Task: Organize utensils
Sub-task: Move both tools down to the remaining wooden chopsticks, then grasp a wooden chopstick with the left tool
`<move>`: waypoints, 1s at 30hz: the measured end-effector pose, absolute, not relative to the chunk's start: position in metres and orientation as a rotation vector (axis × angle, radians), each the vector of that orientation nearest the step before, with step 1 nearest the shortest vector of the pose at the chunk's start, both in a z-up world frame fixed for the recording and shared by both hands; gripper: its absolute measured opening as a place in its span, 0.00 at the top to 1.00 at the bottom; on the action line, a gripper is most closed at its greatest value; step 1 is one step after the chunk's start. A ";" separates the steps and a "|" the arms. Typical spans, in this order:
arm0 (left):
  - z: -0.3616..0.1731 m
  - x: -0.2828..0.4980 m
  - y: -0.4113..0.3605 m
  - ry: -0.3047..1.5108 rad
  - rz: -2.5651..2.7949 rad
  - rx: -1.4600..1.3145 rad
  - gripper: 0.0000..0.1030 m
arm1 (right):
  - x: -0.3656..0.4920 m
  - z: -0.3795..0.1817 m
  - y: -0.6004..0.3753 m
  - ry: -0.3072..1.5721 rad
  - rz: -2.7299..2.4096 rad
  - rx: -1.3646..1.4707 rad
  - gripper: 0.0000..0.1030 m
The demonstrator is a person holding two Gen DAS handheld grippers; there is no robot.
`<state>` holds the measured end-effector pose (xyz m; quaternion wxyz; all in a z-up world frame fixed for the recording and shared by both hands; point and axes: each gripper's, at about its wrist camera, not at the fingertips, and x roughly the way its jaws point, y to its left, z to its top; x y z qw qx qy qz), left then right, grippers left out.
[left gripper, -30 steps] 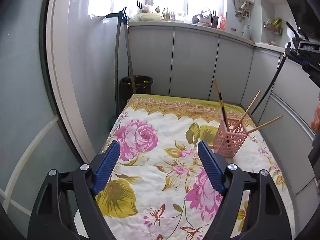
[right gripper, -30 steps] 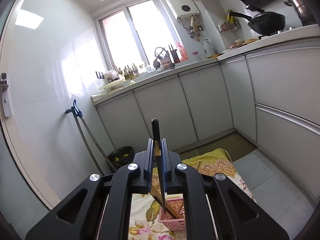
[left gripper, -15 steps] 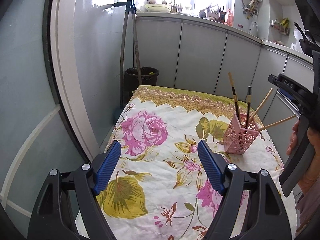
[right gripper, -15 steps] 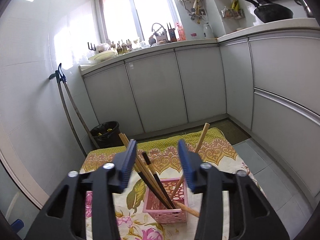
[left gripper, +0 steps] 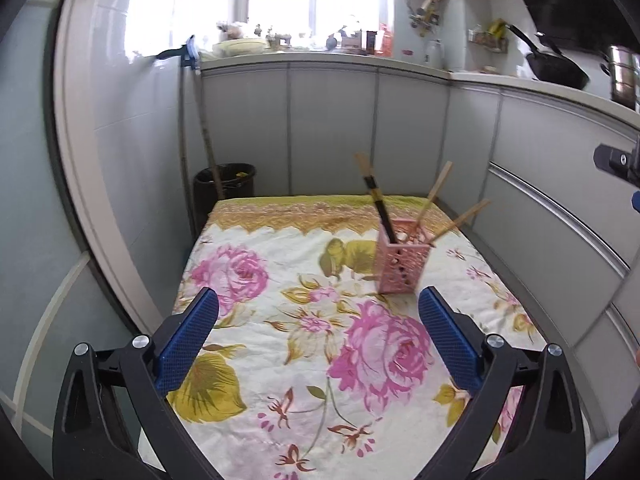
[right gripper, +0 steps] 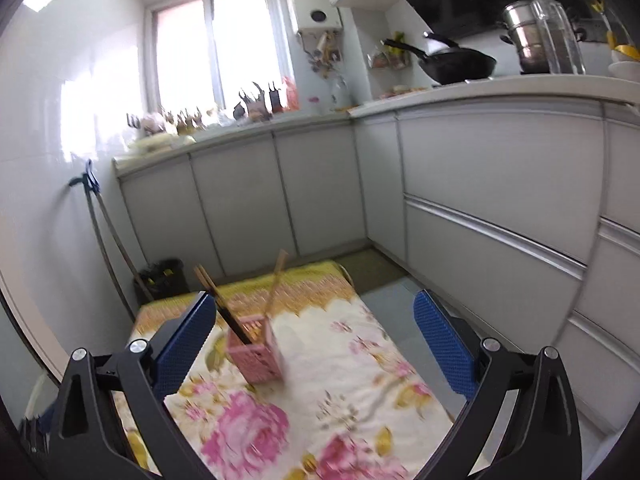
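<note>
A pink perforated holder [left gripper: 402, 261] [right gripper: 256, 354] stands upright on the floral cloth [left gripper: 304, 320] toward its far right. Several chopsticks [left gripper: 376, 196] [right gripper: 276, 288] lean out of it, some pale wood, one dark with a light tip. My left gripper [left gripper: 318, 308] hovers over the near half of the cloth, its jaws opening wide with nothing between them. My right gripper [right gripper: 316, 312] is back from the holder and above it, its jaws also opening wide and empty. The holder shows between the right gripper's blue pads [right gripper: 444, 344] but well beyond them.
Grey cabinet fronts [left gripper: 332, 132] close in the far and right sides of the cloth-covered surface. A black bin [left gripper: 226, 184] and a leaning mop handle [left gripper: 202, 120] stand at the far left corner. A wok [right gripper: 456, 64] and steel pot [right gripper: 540, 36] sit on the counter.
My right gripper let go of the dark chopstick, which now stands in the holder, opened fully and drew back. My left gripper widened and shifted, so the holder sits nearer the middle of its view.
</note>
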<state>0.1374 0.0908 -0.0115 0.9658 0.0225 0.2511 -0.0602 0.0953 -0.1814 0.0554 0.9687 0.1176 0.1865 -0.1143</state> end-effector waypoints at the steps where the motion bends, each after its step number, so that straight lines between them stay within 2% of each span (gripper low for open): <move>1: -0.014 0.136 0.081 0.527 -0.166 0.072 0.07 | 0.082 0.050 -0.192 0.428 -0.252 0.257 0.06; 10: -0.074 0.138 -0.045 0.914 -0.640 0.341 0.07 | -0.012 -0.031 -0.271 0.793 -0.391 0.535 0.06; 13: -0.096 0.141 -0.080 1.005 -0.691 0.434 0.09 | -0.026 -0.049 -0.283 0.835 -0.398 0.593 0.06; 14: -0.102 0.144 -0.090 1.043 -0.715 0.448 0.12 | -0.030 -0.051 -0.287 0.834 -0.407 0.600 0.06; 17: -0.123 0.155 -0.121 1.184 -0.796 0.461 0.29 | -0.042 -0.054 -0.303 0.823 -0.427 0.656 0.06; 18: -0.131 0.158 -0.131 1.223 -0.806 0.476 0.40 | -0.046 -0.055 -0.309 0.821 -0.431 0.677 0.06; 19: -0.137 0.161 -0.141 1.254 -0.805 0.495 0.45 | -0.048 -0.055 -0.314 0.819 -0.434 0.694 0.06; 21: -0.149 0.165 -0.158 1.301 -0.807 0.542 0.46 | -0.053 -0.055 -0.324 0.814 -0.444 0.716 0.06; 29: -0.173 0.156 -0.189 1.375 -0.825 0.661 0.64 | -0.067 -0.061 -0.346 0.808 -0.458 0.783 0.06; 30: -0.176 0.155 -0.190 1.380 -0.819 0.669 0.69 | -0.068 -0.063 -0.348 0.810 -0.456 0.791 0.06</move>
